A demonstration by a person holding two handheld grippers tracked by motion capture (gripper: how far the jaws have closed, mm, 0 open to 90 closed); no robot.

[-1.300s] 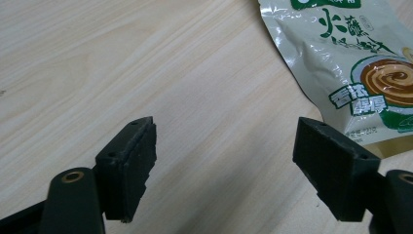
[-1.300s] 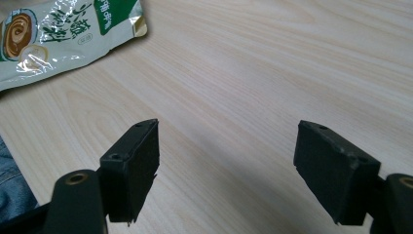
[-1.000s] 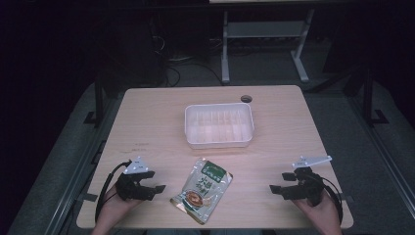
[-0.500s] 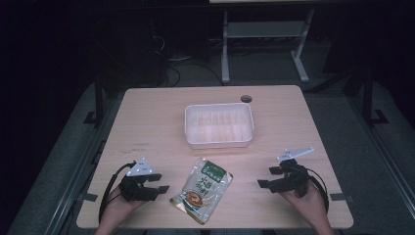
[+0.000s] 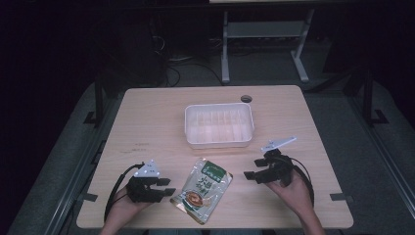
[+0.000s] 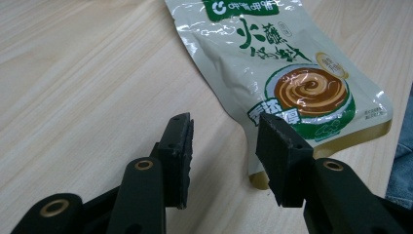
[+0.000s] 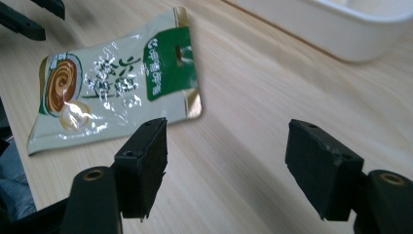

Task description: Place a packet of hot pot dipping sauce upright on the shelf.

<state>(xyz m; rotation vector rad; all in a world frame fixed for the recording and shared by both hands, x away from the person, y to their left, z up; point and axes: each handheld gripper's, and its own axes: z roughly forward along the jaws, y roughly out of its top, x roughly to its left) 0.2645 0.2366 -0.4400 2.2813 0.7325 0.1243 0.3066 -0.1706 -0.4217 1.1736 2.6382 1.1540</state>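
Jaws of your left gripper (image 6: 224, 161) have just been narrowing beside the sauce pouch (image 5: 201, 188), gripping nothing; your right gripper (image 5: 252, 175) gapes wide.

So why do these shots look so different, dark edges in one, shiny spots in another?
High view: the lit table stands out against a nearly black room. Left gripper view: glare streaks the pouch, and its far end goes soft. Right gripper view: the pouch glints too, and the white tray is slightly blurred.
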